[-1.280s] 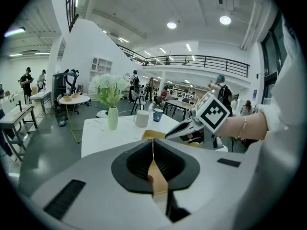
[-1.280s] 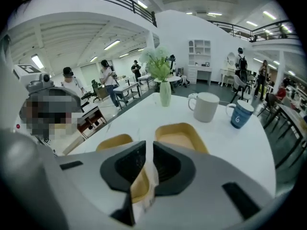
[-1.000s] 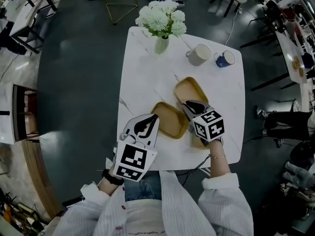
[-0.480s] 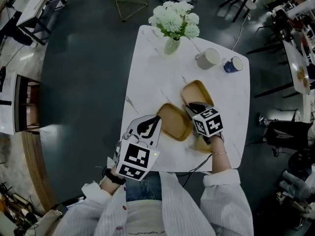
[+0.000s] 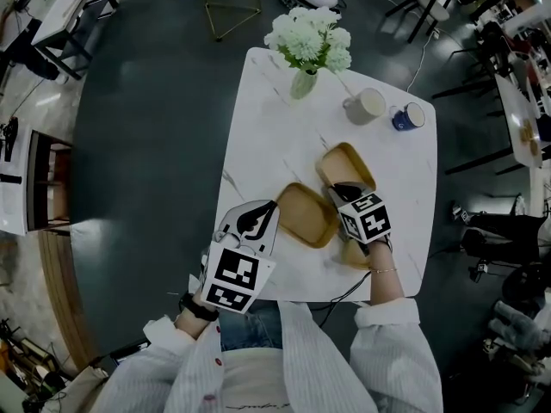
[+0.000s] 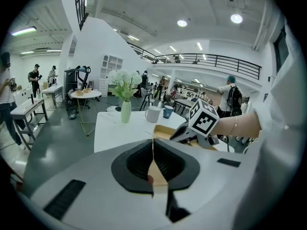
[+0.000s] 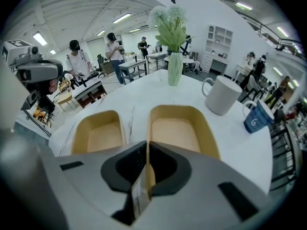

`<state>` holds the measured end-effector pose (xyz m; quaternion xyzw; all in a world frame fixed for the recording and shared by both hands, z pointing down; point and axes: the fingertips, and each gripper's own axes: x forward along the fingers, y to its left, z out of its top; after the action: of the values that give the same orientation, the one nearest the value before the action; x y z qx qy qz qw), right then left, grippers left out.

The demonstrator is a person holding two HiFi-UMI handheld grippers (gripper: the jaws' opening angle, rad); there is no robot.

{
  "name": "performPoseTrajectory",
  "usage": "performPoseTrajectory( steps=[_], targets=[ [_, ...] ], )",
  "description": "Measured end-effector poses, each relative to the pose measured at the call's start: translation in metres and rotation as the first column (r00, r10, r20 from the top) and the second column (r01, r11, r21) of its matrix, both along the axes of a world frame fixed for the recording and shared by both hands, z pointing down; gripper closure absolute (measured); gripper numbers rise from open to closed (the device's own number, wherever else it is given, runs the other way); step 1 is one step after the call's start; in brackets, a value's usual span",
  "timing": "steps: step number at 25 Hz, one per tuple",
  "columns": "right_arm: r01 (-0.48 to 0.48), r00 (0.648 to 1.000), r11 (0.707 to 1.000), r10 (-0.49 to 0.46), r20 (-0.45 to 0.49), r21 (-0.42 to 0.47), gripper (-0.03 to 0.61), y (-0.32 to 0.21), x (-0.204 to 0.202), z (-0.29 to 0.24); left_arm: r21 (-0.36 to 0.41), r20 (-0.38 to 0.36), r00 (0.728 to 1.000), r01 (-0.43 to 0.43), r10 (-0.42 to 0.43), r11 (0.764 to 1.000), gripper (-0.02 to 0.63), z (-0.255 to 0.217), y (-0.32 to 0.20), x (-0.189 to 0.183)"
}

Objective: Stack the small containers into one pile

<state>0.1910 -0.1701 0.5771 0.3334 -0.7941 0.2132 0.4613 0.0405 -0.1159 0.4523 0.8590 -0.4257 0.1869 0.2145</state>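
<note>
The left claw (image 5: 269, 206) (image 6: 153, 169) has its jaws pressed together on a thin tan wall, the near-left rim of the left container (image 5: 306, 216) (image 7: 95, 134). It points forward and to the right across the near edge of the white marble table (image 5: 258, 127), with its marker cube raised toward the person. The left forearm reaches in from below in a striped white sleeve (image 5: 155, 351) with a dark band at the wrist. The right claw (image 5: 340, 188) (image 7: 146, 171) is likewise closed, pinching the near wall of the right container (image 5: 344, 163) (image 7: 175, 128). It points forward and slightly left, and the right sleeve (image 5: 392, 342) comes up behind it, a thin bracelet (image 5: 381, 271) at the wrist. The two tan containers sit on the table just beside each other, the right one a little farther from the person. Both stand open side up, and their insides show only bare tan floor. A further tan piece (image 5: 353, 254) shows under the right hand; it is too covered to tell what it is. Past the containers, near the far right corner, stand a white mug (image 5: 366, 106) (image 7: 221, 96) and a blue mug (image 5: 406, 116) (image 7: 256, 116) close together. A pale green vase (image 5: 301, 83) (image 7: 175, 68) of white flowers (image 5: 312, 37) stands at the far edge.
</note>
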Motion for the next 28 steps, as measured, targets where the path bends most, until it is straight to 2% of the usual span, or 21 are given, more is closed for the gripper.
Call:
performPoseTrajectory(
  steps=[11,19,24,28],
  targets=[
    [-0.003,1.0,0.997,0.002,0.006,0.082,0.555,0.005,-0.005,-0.042,0.028,-0.01,1.0,-0.011,0.011,1.0,0.592,-0.013,-0.001,-0.004],
    [-0.038,0.996,0.983,0.023,0.09,0.178,0.555,0.021,-0.023,-0.094,0.053,-0.034,0.999,-0.019,0.021,0.998,0.592,-0.023,-0.007,-0.007],
    [-0.024,0.993,0.982,0.002,0.116,0.185,0.555,0.043,-0.043,-0.111,0.061,-0.05,0.998,-0.031,0.034,0.998,0.592,-0.027,-0.012,-0.004],
    [0.005,0.995,0.98,-0.025,0.098,0.197,0.555,0.065,-0.059,-0.111,0.054,-0.059,0.997,-0.045,0.048,0.998,0.593,-0.026,-0.011,-0.002]
  ],
)
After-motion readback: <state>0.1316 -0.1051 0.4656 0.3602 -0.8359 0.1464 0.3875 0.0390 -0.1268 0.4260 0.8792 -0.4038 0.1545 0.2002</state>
